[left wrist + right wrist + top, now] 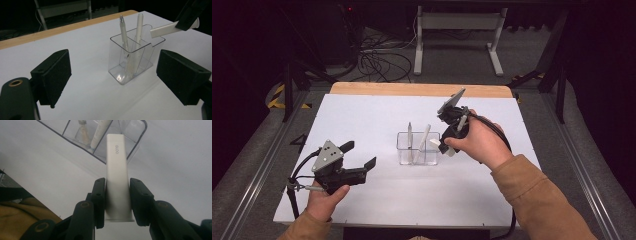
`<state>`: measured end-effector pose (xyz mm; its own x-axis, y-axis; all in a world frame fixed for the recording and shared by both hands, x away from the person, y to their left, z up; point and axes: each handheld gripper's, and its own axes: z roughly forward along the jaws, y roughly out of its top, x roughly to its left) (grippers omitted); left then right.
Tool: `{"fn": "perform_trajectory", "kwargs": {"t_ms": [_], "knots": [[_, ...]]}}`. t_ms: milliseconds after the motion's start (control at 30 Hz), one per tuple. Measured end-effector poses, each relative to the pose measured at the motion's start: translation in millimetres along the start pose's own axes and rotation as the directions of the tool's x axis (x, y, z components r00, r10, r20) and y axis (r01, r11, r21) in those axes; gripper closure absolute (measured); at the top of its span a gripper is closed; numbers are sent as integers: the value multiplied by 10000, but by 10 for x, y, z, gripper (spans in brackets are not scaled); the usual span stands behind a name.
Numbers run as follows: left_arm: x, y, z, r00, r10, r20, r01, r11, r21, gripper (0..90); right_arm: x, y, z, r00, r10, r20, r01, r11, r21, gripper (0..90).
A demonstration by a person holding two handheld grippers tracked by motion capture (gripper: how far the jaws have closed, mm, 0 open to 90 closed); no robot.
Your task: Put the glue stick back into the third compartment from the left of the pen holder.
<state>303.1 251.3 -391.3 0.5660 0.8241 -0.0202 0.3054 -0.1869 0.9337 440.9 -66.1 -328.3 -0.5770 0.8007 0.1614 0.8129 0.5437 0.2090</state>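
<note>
A clear plastic holder with compartments stands mid-table, a silver-tipped pen and a white pen leaning in it. My right gripper is shut on a flat white bar, whose free end hangs over the holder's right rim. In the right gripper view the pads press both sides of the bar, which points at the holder below. My left gripper is open and holds nothing, left of the holder. Its view shows the holder, both pens and the bar.
The white table top ends in a wooden strip at the far side. Beyond it, a white stand and loose cables lie on the dark floor. Metal rails run along both sides of the table.
</note>
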Motion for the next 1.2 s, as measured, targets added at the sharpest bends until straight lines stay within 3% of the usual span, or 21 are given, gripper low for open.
{"fn": "perform_trajectory", "kwargs": {"t_ms": [367,400,500,800,900,1000,1100,1200], "knots": [[1,-3,1,10000,0,0,0,10000,12,134,50,120,90,9991,167,399,-163,9998,-101,672],[3,-4,0,10000,-3,0,3,10000,10,134,52,122,94,9990,115,439,-106,9997,-225,667],[6,-6,-1,10000,-14,-11,14,10000,-15,134,42,97,72,9986,-328,423,372,9935,-1076,505],[11,-10,1,10000,-4,-73,4,10000,7,133,28,-55,-42,9956,-793,490,878,9745,-2066,432],[27,-16,-12,9999,24,-169,-25,10000,-39,133,34,-111,-68,9929,-1056,545,1157,9636,-2409,418],[49,-35,-32,9997,-39,-240,37,10000,-78,133,33,-187,-109,9896,-1320,567,1428,9467,-2889,414],[75,-51,-54,9995,-64,-315,59,9999,-149,133,28,-283,-167,9863,-1556,548,1649,9197,-3564,402],[86,-61,-75,9994,-57,-353,49,9997,-230,132,8,-378,-210,9795,-1906,652,2001,8831,-4243,370]]}}
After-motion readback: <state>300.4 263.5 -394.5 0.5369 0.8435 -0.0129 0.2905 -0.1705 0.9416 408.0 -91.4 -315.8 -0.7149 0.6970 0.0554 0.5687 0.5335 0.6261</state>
